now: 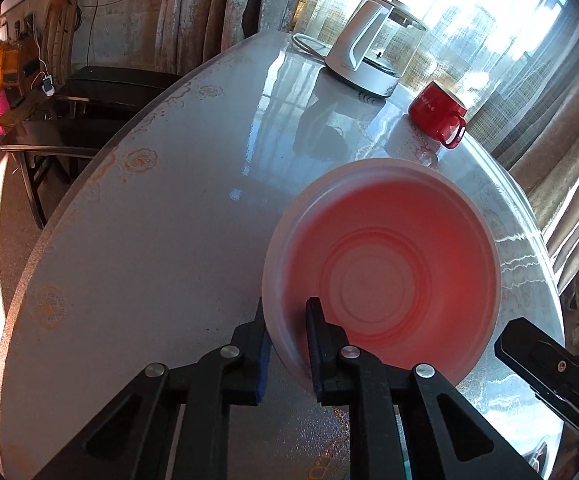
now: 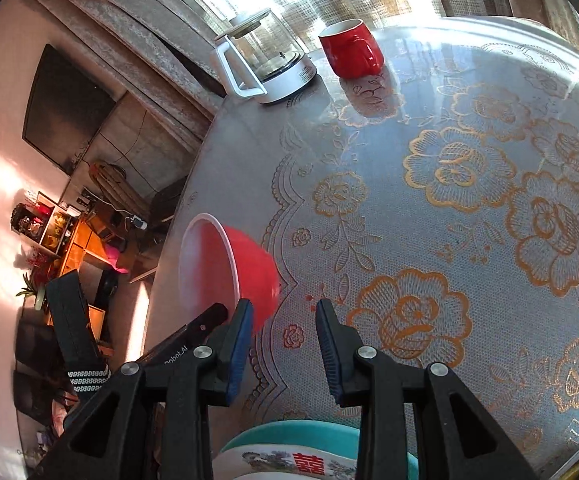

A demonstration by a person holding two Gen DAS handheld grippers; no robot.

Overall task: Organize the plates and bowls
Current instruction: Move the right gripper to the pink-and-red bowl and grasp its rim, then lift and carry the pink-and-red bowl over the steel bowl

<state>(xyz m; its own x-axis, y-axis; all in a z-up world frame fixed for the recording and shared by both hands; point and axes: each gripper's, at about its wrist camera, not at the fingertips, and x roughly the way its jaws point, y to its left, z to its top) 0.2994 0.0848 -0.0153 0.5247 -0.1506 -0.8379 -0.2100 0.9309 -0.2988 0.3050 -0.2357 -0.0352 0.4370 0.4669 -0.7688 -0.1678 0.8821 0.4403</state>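
A bowl (image 1: 381, 280), red outside and pale pink-white inside, is tilted over the table. My left gripper (image 1: 288, 320) is shut on its near rim, one pad outside the wall and one inside. In the right wrist view the same bowl (image 2: 249, 264) shows its red side, with a finger of the left gripper (image 2: 209, 318) at its lower edge. My right gripper (image 2: 283, 312) stands open just right of the bowl, with only tablecloth between its fingers. Under it, at the bottom edge, lies a teal dish (image 2: 245, 438) with a white printed dish (image 2: 273, 460) in it.
A glass kettle on a white base (image 2: 265, 60) and a red mug (image 2: 351, 48) stand at the far side of the round table (image 2: 449, 200), which has a floral lace cloth. Dark chairs (image 1: 69, 120) stand beyond the table's left edge.
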